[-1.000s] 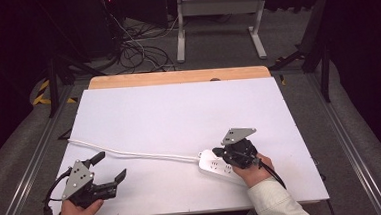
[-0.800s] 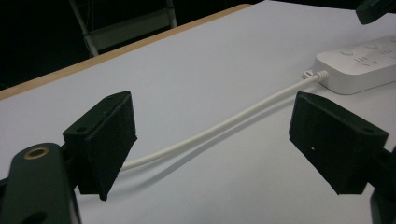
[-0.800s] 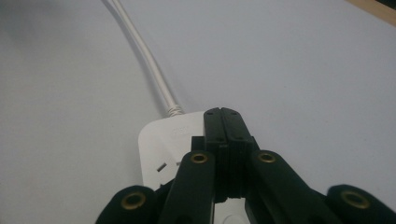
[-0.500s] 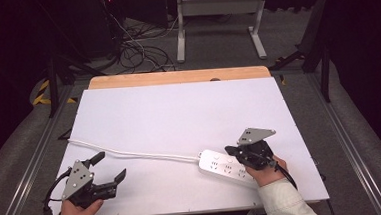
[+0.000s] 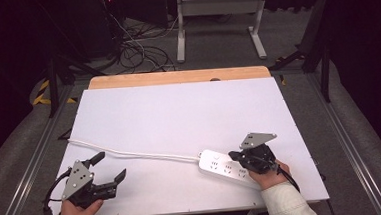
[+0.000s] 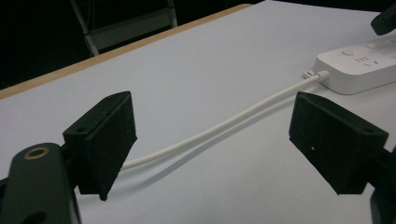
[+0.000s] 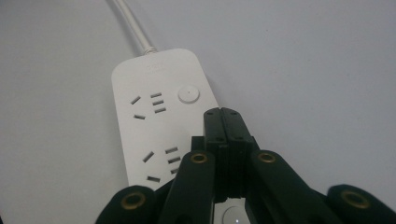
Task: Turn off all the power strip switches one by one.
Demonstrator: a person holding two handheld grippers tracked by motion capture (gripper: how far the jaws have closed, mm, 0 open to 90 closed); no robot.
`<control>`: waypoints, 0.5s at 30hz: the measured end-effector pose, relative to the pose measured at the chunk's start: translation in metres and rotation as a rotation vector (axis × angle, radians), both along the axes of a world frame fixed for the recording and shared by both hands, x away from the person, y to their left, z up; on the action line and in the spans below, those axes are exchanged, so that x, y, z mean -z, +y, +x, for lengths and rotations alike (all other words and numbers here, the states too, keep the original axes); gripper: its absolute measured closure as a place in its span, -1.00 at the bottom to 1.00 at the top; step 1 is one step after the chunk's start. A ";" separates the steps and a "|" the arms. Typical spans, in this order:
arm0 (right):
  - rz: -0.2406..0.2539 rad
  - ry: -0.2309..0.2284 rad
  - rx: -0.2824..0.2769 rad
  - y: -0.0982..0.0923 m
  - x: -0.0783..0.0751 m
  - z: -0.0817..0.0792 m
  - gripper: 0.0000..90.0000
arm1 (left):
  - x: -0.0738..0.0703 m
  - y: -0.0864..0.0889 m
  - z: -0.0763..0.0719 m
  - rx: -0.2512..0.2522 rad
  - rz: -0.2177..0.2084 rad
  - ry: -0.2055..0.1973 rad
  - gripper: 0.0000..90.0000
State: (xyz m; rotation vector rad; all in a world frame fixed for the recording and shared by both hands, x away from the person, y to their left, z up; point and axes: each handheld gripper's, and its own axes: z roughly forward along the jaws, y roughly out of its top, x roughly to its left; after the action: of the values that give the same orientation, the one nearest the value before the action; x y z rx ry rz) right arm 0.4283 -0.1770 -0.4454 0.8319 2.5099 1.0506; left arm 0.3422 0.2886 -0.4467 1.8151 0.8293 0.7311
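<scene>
A white power strip [image 5: 227, 168] lies flat at the front right of the white table [image 5: 179, 118]; its sockets and round button [image 7: 188, 94] face up. Its white cable [image 5: 131, 153] runs left across the table to the left edge. My right gripper [image 5: 236, 157] is shut with nothing between its jaws, its tips [image 7: 222, 114] above the strip's right edge near the button. My left gripper [image 5: 109, 167] stands wide open at the front left, just above the table. The cable [image 6: 210, 133] passes beyond its two pads [image 6: 105, 140], and the strip [image 6: 359, 67] lies farther off.
A bare wooden strip [image 5: 176, 77] forms the table's far edge. Beyond it are a tangle of black cables [image 5: 135, 53] on the floor and a white metal stand [image 5: 218, 20]. Metal rails [image 5: 340, 133] run along both sides of the table.
My right gripper has slid right and toward the front along the power strip, and the strip has shifted slightly right with it. The left gripper has stayed still and open.
</scene>
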 end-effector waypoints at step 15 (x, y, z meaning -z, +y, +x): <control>-0.050 0.026 -0.014 0.008 0.009 0.003 1.00 | 0.000 -0.001 0.000 0.000 0.003 0.000 -0.66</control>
State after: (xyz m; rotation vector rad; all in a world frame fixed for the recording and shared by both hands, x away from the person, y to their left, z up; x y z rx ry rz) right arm 0.4317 -0.1691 -0.4548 0.8206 2.5561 0.9833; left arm 0.3422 0.2879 -0.4469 1.8182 0.8282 0.7327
